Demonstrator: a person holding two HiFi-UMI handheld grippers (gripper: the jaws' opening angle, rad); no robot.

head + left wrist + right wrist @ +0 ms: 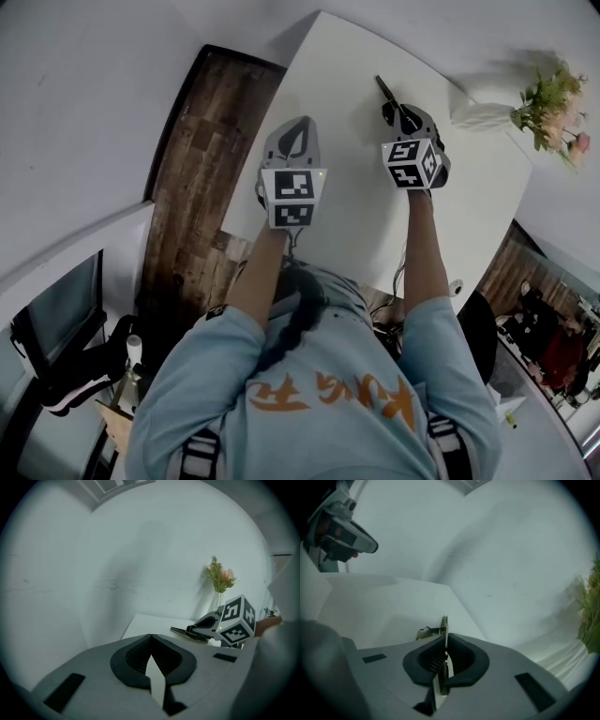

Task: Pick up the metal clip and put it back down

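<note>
The metal clip (pixel 383 87) is a thin dark strip sticking out forward from my right gripper (pixel 394 108), which is shut on it over the far part of the white table (pixel 347 202). In the right gripper view the clip (pixel 444 626) stands edge-on between the pressed pads, with its wire loop (pixel 425 631) to the left. My left gripper (pixel 298 127) hovers beside it to the left, shut with nothing in it. The left gripper view shows its own jaws (pixel 151 638) meeting at the tips, with the right gripper (pixel 208 623) and the clip (pixel 180 631) beyond. Whether the clip touches the table I cannot tell.
A white vase with pink flowers (pixel 548 103) stands at the table's far right, near the right gripper. A white wall rises behind the table. Dark wooden floor (pixel 187 187) lies past the table's left edge. Dark clutter sits on the floor at the lower left.
</note>
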